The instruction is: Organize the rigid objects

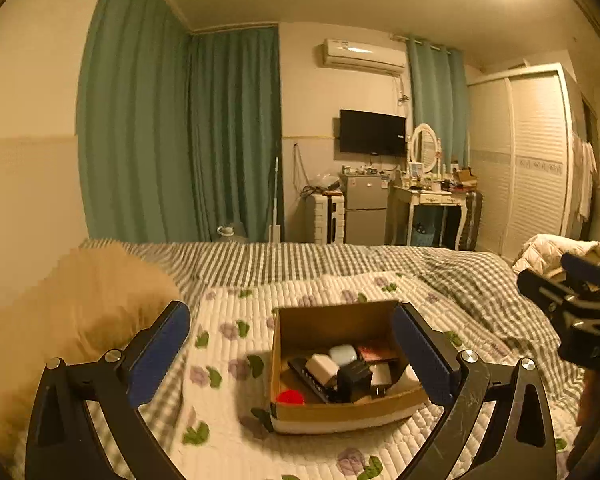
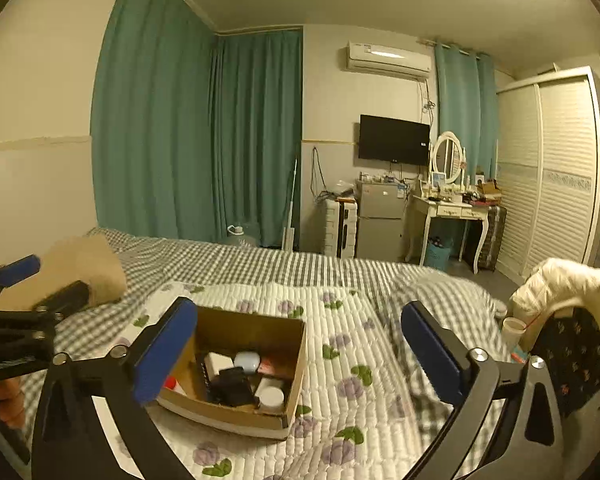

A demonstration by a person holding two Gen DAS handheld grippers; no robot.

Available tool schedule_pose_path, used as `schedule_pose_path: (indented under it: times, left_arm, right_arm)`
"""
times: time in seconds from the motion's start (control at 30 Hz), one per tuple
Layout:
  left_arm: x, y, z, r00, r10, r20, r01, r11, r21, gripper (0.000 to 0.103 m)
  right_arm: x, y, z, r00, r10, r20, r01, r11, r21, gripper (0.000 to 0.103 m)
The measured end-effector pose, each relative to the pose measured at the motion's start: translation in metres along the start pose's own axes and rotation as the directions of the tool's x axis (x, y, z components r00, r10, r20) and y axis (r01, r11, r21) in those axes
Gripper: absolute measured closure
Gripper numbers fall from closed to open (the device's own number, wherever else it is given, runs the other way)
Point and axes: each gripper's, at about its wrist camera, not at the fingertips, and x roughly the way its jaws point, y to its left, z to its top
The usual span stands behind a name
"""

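Note:
An open cardboard box [image 1: 300, 410] sits on the quilted bed and also shows in the right wrist view [image 2: 296, 364]. It holds several small rigid items: white chargers [image 1: 322, 366], a pale blue case [image 1: 343, 354], a black block [image 1: 354, 378], a red round piece [image 1: 290, 397] and a white jar [image 2: 271, 397]. My left gripper [image 1: 292, 354] is open and empty, held above the box. My right gripper [image 2: 300, 354] is open and empty, with the box at its left finger.
A tan plush pillow [image 1: 80, 320] lies at the left of the bed. A white jacket [image 2: 560, 292] and a dark floral cloth [image 2: 572, 356] hang at the right edge. A dresser [image 2: 448, 210], fridge and wardrobe stand beyond the bed.

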Motion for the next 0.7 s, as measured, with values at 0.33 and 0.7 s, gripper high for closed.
schedule_pose_path:
  times: [0.33,0.7]
  left_arm:
    - [0.015,-0.011,-0.065,0.999,0.034,-0.023,-0.033,0.998,0.06,0.0]
    - [0.02,-0.002,-0.069,0.997,0.06,-0.057,-0.058,0.998,0.036,0.0]
  right_arm:
    - [0.029,0.009,-0.064,0.998,-0.04,-0.054,0.039,0.999,-0.016,0.0]
    - [0.037,0.017,-0.074,0.994,-0.073,-0.084,0.068,0.996,-0.062,0.0]
